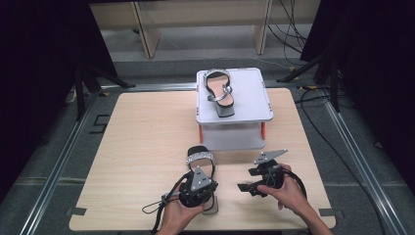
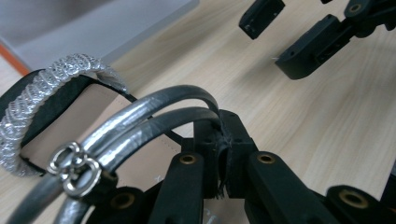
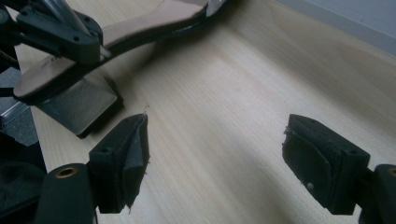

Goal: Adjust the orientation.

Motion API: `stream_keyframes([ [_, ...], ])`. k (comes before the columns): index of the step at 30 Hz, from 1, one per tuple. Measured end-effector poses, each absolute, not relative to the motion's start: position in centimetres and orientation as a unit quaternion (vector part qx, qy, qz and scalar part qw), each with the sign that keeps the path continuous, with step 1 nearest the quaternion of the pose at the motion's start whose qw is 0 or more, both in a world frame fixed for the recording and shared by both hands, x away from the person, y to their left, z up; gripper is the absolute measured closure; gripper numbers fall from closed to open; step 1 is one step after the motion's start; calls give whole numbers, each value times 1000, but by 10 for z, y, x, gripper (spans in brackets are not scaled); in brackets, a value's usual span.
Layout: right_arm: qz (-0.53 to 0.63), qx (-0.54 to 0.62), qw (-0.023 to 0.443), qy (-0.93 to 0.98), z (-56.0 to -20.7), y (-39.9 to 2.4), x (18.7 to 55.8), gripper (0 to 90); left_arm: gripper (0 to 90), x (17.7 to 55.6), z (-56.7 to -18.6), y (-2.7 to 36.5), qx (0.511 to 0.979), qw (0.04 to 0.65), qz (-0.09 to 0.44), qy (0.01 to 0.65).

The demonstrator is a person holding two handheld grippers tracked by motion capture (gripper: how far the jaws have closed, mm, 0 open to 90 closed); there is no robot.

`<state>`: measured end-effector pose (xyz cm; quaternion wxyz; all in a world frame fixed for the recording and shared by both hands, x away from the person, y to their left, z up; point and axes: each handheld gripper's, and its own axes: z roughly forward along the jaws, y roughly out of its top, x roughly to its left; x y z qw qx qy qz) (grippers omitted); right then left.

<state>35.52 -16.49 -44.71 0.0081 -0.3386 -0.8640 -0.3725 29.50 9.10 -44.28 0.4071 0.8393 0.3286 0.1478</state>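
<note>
The left tool [image 2: 219, 154] is pinched tight on the thin silver ankle straps [image 2: 154, 109] of the sandal [image 1: 200, 164], which sits near the middle of the surface's [image 1: 137, 147] near edge, just in front of the white rack [image 1: 259, 98] bearing its mate [image 1: 219, 93]. With so slim a hold, the heavy block heel could swing or the straps slip free on lifting. The right tool [image 3: 215, 158] gapes wide and empty beside it, giving no support.
</note>
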Motion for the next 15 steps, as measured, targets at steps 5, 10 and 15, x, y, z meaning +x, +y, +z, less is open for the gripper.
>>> stream_keyframes([
  [5,-371,-330,1,-868,-448,-165,357,230,741,295,-443,88,834,418,132,334],
  [10,-367,-334,8,-868,-448,-162,355,230,370,280,-427,90,849,402,122,321],
  [15,-369,-332,11,-868,-447,-159,352,235,311,261,-421,112,835,423,99,337],
])
